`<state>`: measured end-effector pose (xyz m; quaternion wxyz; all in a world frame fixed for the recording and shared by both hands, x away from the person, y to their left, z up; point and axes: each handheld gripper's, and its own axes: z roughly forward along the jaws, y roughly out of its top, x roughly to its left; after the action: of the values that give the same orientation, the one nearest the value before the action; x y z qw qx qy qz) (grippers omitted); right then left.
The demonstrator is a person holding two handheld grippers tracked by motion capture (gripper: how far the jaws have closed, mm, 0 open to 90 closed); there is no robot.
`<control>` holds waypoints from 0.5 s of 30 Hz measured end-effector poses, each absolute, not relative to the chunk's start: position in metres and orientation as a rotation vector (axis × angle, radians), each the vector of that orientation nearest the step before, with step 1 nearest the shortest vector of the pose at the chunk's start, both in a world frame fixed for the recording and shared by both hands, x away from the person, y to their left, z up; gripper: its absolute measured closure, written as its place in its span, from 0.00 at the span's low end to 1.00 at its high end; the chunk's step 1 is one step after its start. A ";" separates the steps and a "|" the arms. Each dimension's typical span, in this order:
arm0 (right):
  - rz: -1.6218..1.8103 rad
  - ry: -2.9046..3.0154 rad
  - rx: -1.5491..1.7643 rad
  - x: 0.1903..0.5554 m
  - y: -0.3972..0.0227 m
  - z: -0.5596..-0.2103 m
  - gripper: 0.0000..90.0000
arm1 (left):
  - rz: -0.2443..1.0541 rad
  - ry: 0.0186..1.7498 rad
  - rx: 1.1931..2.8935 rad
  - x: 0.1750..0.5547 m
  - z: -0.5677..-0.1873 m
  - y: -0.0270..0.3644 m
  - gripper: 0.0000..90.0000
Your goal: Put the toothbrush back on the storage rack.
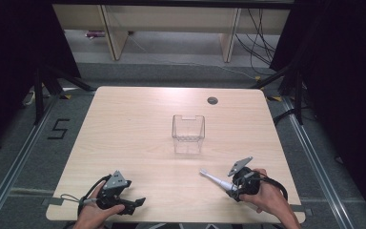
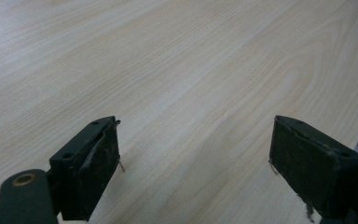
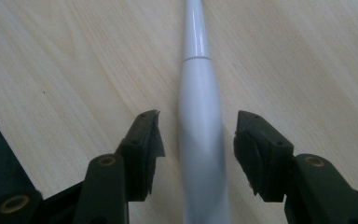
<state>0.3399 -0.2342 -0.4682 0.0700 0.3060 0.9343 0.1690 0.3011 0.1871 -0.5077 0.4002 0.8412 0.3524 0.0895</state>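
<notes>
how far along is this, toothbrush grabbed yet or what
Early stage. Done: the right gripper straddles the white electric toothbrush lying on the table. In hand: its pads have not yet touched the handle. Left: grip and lift; probably into the clear container, which looks empty. The left gripper rests open.

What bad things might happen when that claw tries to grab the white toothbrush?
1. The right gripper has the toothbrush between its pads, but gaps show on both sides. The handle is smooth and round, so it may roll or squirt out.
2. The clear box stands upright and looks light; a long toothbrush swung toward it might tip it.
3. The left gripper rests open over bare table, too far off to help.
</notes>
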 end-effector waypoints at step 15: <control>0.402 2.876 0.913 0.348 -0.229 -0.472 0.64 | 0.227 0.904 2.105 0.301 -0.508 0.186 0.17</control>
<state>0.3482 -0.2293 -0.4717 0.0485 0.2995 0.9437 0.1319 0.3005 0.1859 -0.5080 0.4076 0.8350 0.3587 0.0899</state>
